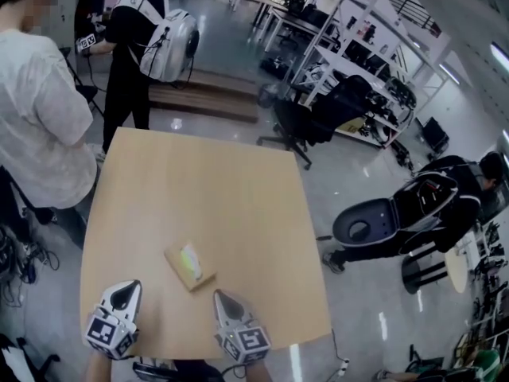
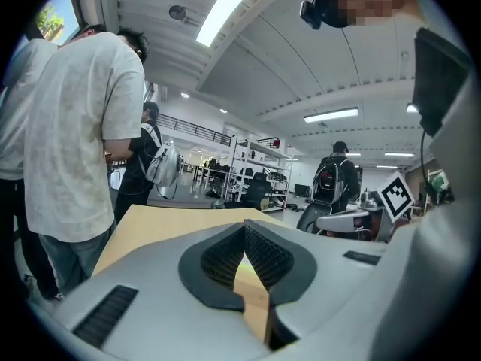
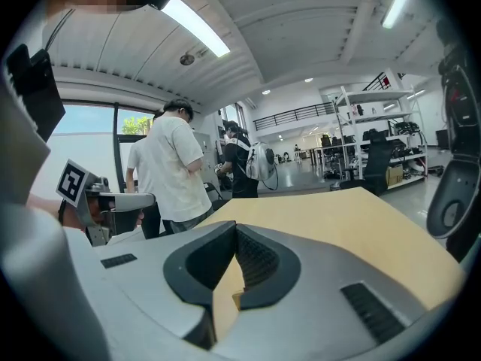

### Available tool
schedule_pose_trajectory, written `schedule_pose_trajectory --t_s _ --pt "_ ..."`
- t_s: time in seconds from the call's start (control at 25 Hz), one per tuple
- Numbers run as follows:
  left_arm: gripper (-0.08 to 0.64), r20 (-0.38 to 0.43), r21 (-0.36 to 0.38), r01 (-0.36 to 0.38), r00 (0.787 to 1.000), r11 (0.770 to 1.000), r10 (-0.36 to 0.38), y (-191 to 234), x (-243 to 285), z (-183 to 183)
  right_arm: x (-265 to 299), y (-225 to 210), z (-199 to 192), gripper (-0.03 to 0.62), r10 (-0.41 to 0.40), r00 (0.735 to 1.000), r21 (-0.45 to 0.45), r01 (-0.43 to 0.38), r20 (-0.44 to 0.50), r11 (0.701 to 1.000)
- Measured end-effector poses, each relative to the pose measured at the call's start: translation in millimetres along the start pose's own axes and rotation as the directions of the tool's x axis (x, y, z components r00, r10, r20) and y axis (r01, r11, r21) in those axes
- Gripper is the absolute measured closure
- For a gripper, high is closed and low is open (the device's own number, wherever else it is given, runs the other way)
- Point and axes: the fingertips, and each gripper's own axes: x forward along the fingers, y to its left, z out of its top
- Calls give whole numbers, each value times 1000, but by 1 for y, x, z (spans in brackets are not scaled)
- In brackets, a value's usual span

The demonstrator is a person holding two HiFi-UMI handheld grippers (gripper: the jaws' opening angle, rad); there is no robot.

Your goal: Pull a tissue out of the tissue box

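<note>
At the table's [image 1: 238, 181] near edge, left gripper [image 1: 127, 287] and right gripper [image 1: 220, 297] hover closed, empty, by the box [image 1: 176, 259]; next, one has to open and pinch the tissue [image 1: 191, 258].

I am holding the left gripper [image 1: 126, 287] and right gripper [image 1: 220, 296] over the counter's [image 1: 207, 181] near edge, the tissue box [image 1: 190, 266] lying between them, just beyond.

I count one pale wooden square desk [image 1: 238, 189] and, on it, one flat tan tissue box [image 1: 199, 277] with one pale tissue [image 1: 189, 258] showing. Two grey grippers: the left gripper [image 1: 129, 286] and the right gripper [image 1: 218, 295]. Three people: white shirt [image 1: 36, 110], silver backpack [image 1: 131, 38], crouched in black [image 1: 453, 201].
</note>
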Motion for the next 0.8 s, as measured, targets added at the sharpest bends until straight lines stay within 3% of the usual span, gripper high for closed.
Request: schedule_pose_trajectory --t_s 0.32,0.52,0.8 --pt "552 -59 -11 -33 998 999 33 10 12 -13 18 -5 -13 581 18 999 19 -17 -48 1000" --pt "552 -44 -20 -16 999 1000 16 6 34 -7 28 -22 -24 581 14 996 37 -11 -83 999" --pt "552 -124 -27 -60 991 998 56 18 47 -34 53 -26 -41 580 64 985 46 -57 -158 997"
